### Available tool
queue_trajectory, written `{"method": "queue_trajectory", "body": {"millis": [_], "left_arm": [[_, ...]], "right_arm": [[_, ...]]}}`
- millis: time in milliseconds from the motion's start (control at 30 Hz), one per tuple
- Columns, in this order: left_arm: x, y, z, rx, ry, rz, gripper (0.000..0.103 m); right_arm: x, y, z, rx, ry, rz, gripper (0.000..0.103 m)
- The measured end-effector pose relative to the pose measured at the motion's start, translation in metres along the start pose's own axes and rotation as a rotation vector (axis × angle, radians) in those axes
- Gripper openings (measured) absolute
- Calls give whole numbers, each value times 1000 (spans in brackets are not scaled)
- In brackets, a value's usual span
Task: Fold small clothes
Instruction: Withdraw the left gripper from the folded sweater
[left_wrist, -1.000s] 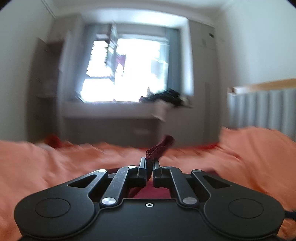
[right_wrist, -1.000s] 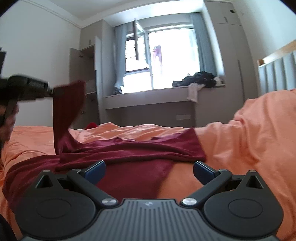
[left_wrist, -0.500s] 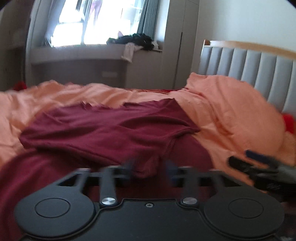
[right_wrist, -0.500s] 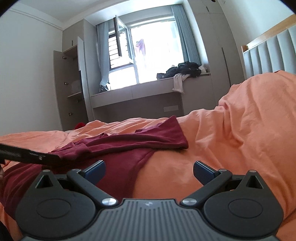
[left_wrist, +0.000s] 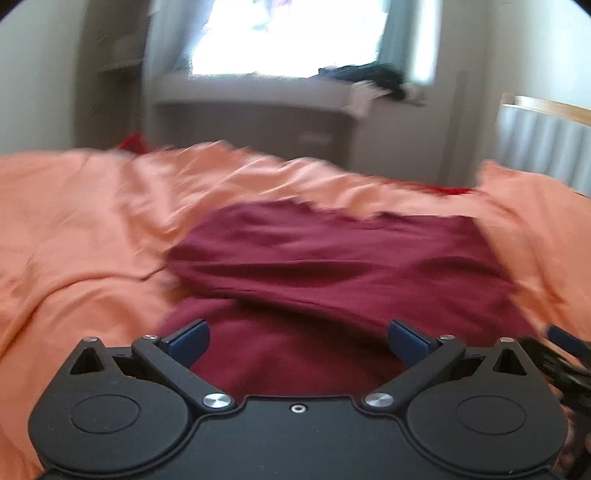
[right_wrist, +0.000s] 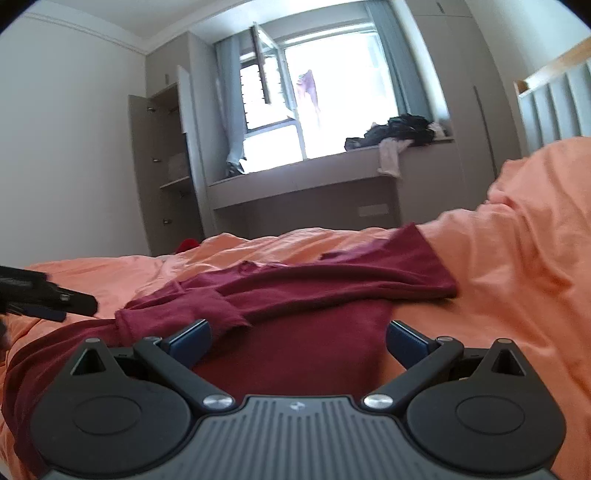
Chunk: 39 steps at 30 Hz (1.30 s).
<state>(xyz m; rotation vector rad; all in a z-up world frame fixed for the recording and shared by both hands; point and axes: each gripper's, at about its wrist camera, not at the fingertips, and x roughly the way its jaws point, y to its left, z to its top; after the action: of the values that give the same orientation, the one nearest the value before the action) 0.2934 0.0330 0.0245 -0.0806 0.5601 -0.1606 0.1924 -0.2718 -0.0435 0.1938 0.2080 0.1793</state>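
A dark red garment (left_wrist: 332, 266) lies partly folded on the orange bedcover (left_wrist: 74, 229); a folded-over layer crosses its upper part. In the right wrist view the garment (right_wrist: 314, 295) shows a sleeve laid across it. My left gripper (left_wrist: 298, 341) is open and empty, hovering over the garment's near edge. My right gripper (right_wrist: 297, 341) is open and empty, low over the garment's lower part. The left gripper also shows at the left edge of the right wrist view (right_wrist: 48, 299).
A window bench (right_wrist: 314, 177) with a pile of dark clothes (right_wrist: 402, 129) stands behind the bed. A padded headboard (right_wrist: 554, 107) is at the right. An open cupboard (right_wrist: 162, 166) stands at the left. The orange cover bulges up at the right (right_wrist: 524, 240).
My left gripper held a part of the red garment up, carried it over, let go and opened. It has swung back to face the garment. My right gripper stayed open.
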Motion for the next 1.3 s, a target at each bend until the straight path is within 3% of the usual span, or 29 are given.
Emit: {"method": "queue_trajectory", "body": {"millis": [133,300,467,600,667,733,800,833,933,1067,1167,1233,1300], "left_arm": [[34,45,28,-24,22,112,102],[89,94,61,-61,57,260,101],[120,117,74,-131,95,206,92],[135,124,73,-168,154,132,71],[140,127,70,-183,184,97,52],[144,131,67,-208,208,57,23],[142,132,67,-225,202,46,8],[139,131,68,-227,184,56,6],[135,126,70,-210,145,136,5],[149,118,67,-188,223,192,7],[145,118,67,-184,219,205,24],[136,118,67,-190,208,187,51],[121,114,66,-178,168,162,67]], "right_arm": [[16,17,-1,-36,-16,13,103],[36,16,-10,19,13,29,103],[35,22,-26,-56,-46,11,103],[35,20,-32,-50,-73,21,103],[35,18,-33,-44,-80,24,103],[35,18,-34,-48,-85,22,103],[35,17,-34,-50,-85,21,103],[36,17,-34,-49,-85,22,103],[36,17,-33,-53,-83,19,103],[35,19,-34,-62,-81,11,103],[34,18,-32,-66,-70,12,103],[31,15,-28,-60,-63,27,103],[27,8,-23,-20,-68,45,103]]}}
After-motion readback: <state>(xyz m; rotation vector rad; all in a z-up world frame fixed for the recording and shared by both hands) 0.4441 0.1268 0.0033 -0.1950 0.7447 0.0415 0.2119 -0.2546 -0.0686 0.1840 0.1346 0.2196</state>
